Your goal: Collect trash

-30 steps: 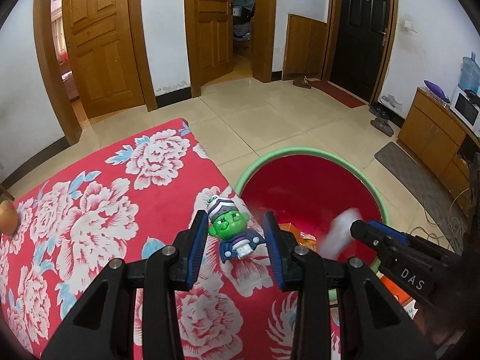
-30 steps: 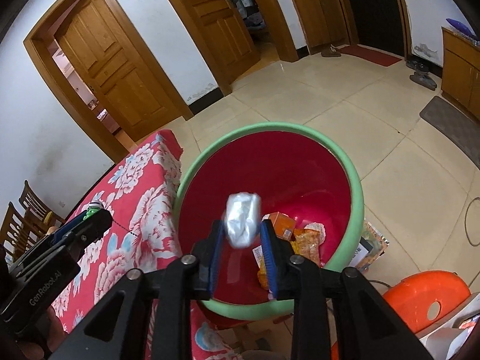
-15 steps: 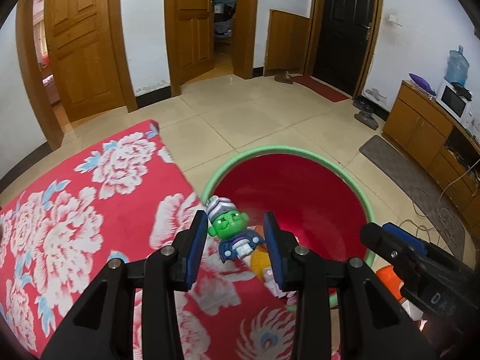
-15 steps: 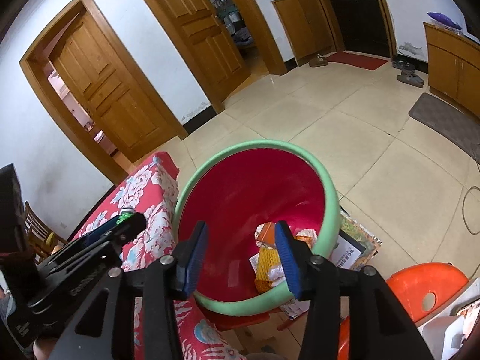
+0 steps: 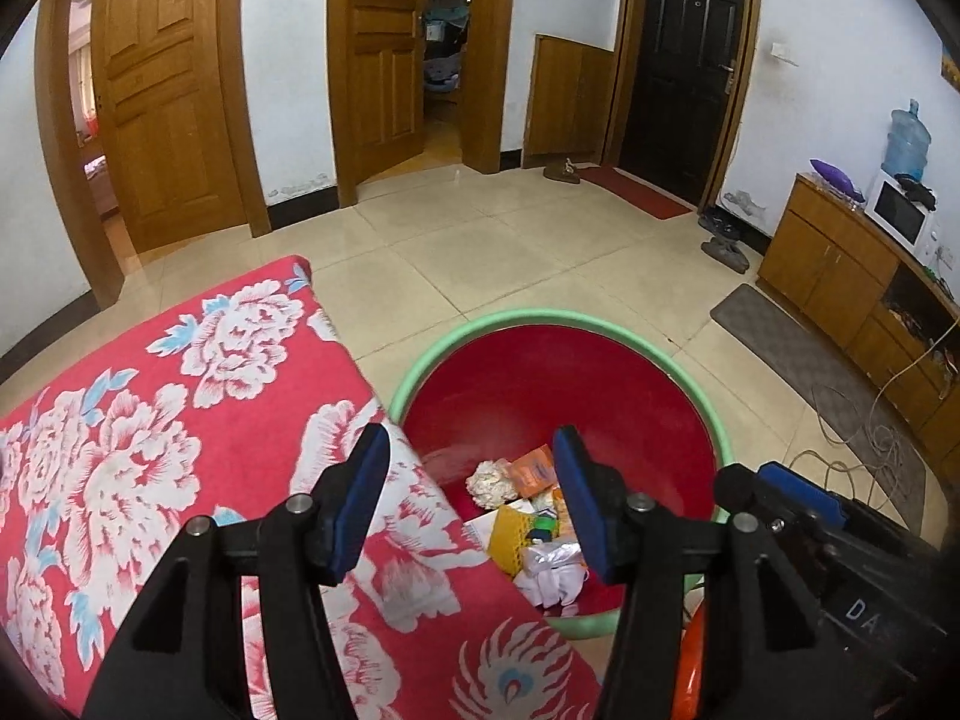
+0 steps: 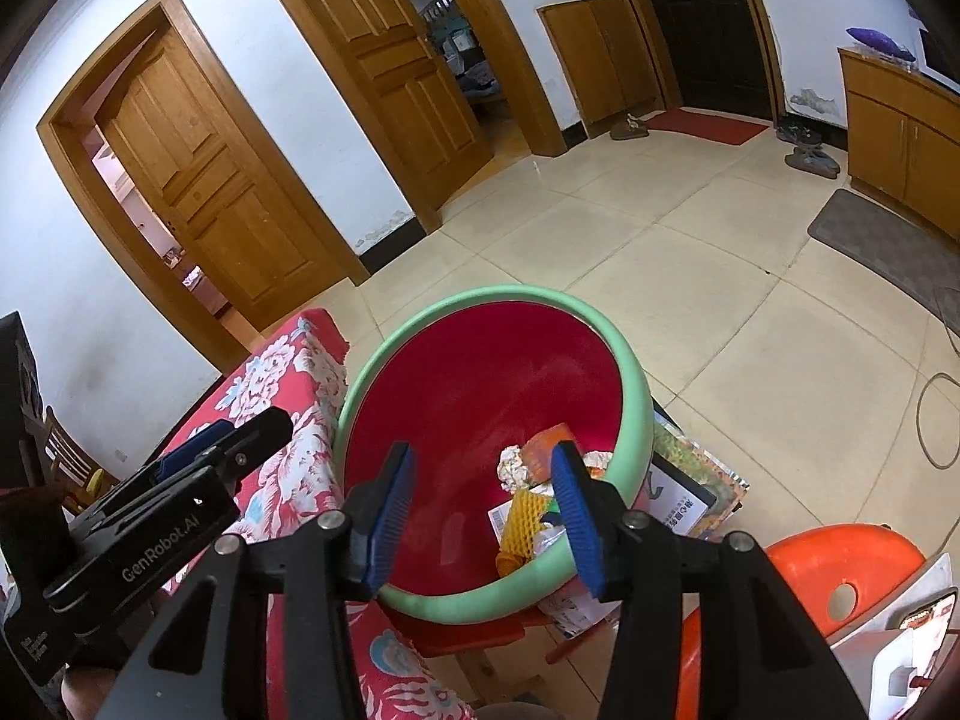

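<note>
The left gripper [image 5: 471, 501] is standing half open and empty: its jaws have just been opening, and the green-headed toy that sat between them half a second ago is gone from there, with a green bit now showing among the trash [image 5: 540, 531]. The right gripper [image 6: 483, 510] is likewise half open with nothing between its pads; a second ago it was pinching a crumpled white wad, which is no longer there. Its jaws have been widening over that second.

The trash is lying in a heap at the bottom of the bin [image 5: 456, 333], toward its near side: a yellow foam net [image 6: 521, 516], an orange wrapper [image 5: 531, 471], a crumpled white ball [image 5: 491, 483] and white paper, all touching.

The bin is red inside with a pale green rim, and is standing just beside the red flowered tabletop [image 5: 150, 420]. Both grippers are hovering over its near rim. An orange stool [image 6: 840, 564] is sitting just right of the bin, and the tiled floor [image 5: 480, 252] is stretching beyond.
</note>
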Tool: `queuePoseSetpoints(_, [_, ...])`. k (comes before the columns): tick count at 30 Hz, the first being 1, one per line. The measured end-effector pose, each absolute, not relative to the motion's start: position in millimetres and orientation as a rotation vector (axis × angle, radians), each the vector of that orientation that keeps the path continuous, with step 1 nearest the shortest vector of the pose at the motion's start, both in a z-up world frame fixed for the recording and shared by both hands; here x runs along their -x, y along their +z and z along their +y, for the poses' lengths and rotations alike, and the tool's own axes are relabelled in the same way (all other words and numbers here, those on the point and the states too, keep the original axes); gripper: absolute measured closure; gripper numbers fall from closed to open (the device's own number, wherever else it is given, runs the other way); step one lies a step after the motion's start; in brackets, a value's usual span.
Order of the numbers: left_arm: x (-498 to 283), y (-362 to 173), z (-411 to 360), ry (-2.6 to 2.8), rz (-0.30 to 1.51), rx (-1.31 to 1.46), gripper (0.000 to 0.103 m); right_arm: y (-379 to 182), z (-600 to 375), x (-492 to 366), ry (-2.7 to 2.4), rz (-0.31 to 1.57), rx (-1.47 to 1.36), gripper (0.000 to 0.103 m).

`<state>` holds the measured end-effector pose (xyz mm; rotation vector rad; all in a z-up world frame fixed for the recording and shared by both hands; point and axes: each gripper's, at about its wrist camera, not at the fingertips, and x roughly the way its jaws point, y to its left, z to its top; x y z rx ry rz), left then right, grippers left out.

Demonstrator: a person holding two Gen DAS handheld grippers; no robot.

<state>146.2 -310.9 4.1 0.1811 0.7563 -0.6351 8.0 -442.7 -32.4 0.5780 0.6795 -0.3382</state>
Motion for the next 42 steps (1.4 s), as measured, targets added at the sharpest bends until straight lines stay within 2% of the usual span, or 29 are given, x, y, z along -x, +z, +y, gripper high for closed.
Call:
queuePoseSetpoints(7, [-144, 10, -289, -0.583, 0.765, -0.161, 0.046, -27, -432, -5, -0.320, 0.677, -0.552, 0.050])
queuePoseSetpoints(12, [-140, 12, -271, -0.542, 0.776, -0.150, 0.045, -17, -415, -2, -0.291, 0.670, -0.519, 0.042])
queuePoseSetpoints(14, [-136, 15, -260, -0.517, 0.775, -0.145, 0.040, -12, -407, -1, -0.280, 0.667, -0.502, 0.040])
queuePoseSetpoints(23, [-118, 27, -211, -0.420, 0.759, -0.121, 0.033, 8, -367, 11, -0.239, 0.653, -0.434, 0.026])
queuePoseSetpoints(35, [-83, 34, -141, -0.283, 0.738, -0.086, 0.022, 22, -308, 26, -0.166, 0.643, -0.338, 0.018])
queuePoseSetpoints(42, [-62, 31, -118, -0.219, 0.719, -0.099, 0.021, 19, -280, 38, -0.135, 0.636, -0.300, 0.014])
